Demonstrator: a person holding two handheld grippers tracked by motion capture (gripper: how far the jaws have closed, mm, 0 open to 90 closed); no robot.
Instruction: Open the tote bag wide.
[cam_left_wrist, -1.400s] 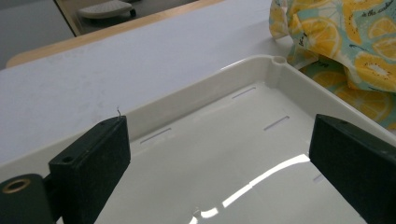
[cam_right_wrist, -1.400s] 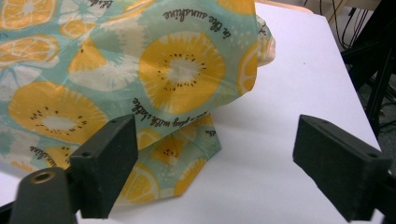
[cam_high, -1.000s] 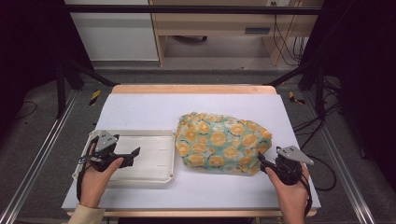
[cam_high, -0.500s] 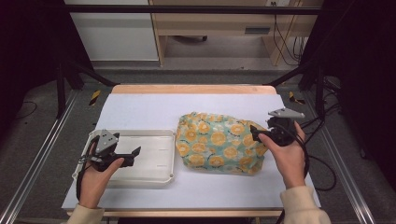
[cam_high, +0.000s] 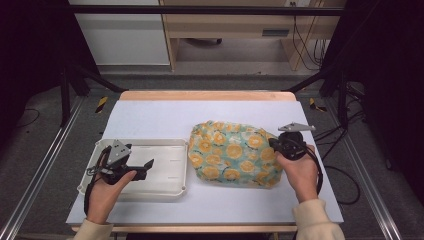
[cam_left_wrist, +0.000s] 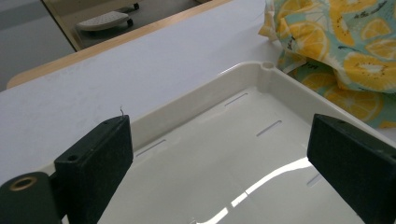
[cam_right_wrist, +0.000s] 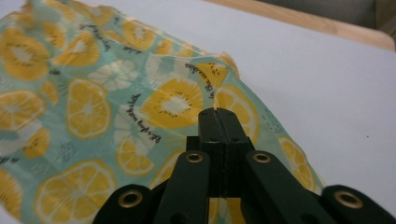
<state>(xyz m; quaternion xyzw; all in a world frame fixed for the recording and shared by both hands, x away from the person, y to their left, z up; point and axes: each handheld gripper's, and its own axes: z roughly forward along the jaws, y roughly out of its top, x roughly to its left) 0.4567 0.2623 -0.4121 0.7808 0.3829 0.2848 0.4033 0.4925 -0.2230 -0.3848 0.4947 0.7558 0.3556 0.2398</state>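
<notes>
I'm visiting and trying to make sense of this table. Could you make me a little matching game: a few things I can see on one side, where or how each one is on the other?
Things:
1. left gripper
2. right gripper
3. white tray
4. lemon-print cloth

States:
A. lies crumpled on the table, right of the tray
B. jaws wide open, held over the tray
C. jaws closed together, at the cloth's right edge
D. sits at the table's left with nothing in it

Pairs: 1-B, 2-C, 3-D, 4-A
</notes>
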